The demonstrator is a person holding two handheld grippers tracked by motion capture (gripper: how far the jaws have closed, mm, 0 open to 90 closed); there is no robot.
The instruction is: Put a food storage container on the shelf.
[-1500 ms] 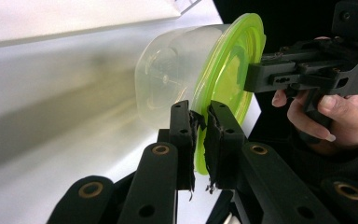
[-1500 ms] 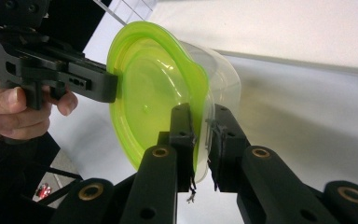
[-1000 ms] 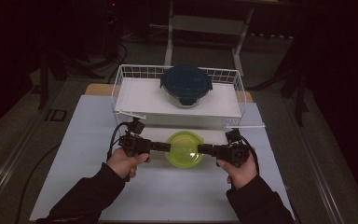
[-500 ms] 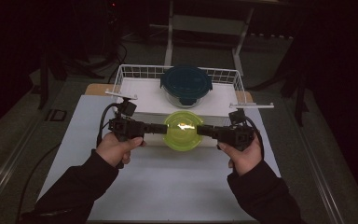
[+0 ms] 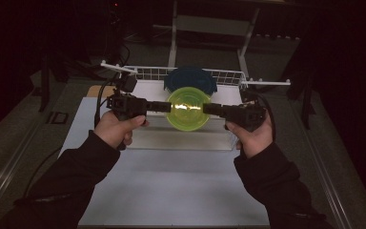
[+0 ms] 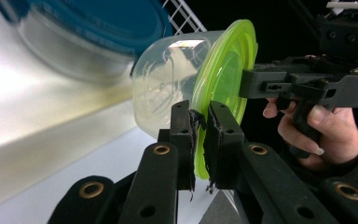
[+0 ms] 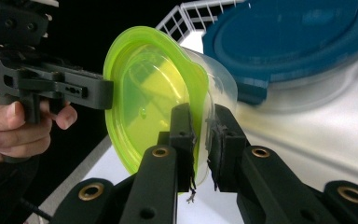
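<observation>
A clear plastic container with a lime-green lid [image 5: 187, 109] hangs in the air above the table, held from both sides. My left gripper [image 5: 164, 107] is shut on the lid's rim at its left edge. My right gripper [image 5: 208, 109] is shut on the rim at the opposite edge. In the left gripper view the container [image 6: 182, 79] shows its clear tub and green lid, with the gripper [image 6: 200, 128] pinching the rim. The right gripper view has the green lid [image 7: 149, 88] facing the camera, its rim clamped in the gripper [image 7: 203, 128].
A white wire basket [image 5: 228, 76] stands at the back of the white table [image 5: 171, 191]. Inside it sits a clear container with a dark blue lid [image 5: 183, 78], just behind the lifted one. Both forearms in black sleeves reach in from below.
Both grippers have risen together with the green-lidded container, carrying it up off the table and toward the basket. Their grip on the rim is unchanged.
</observation>
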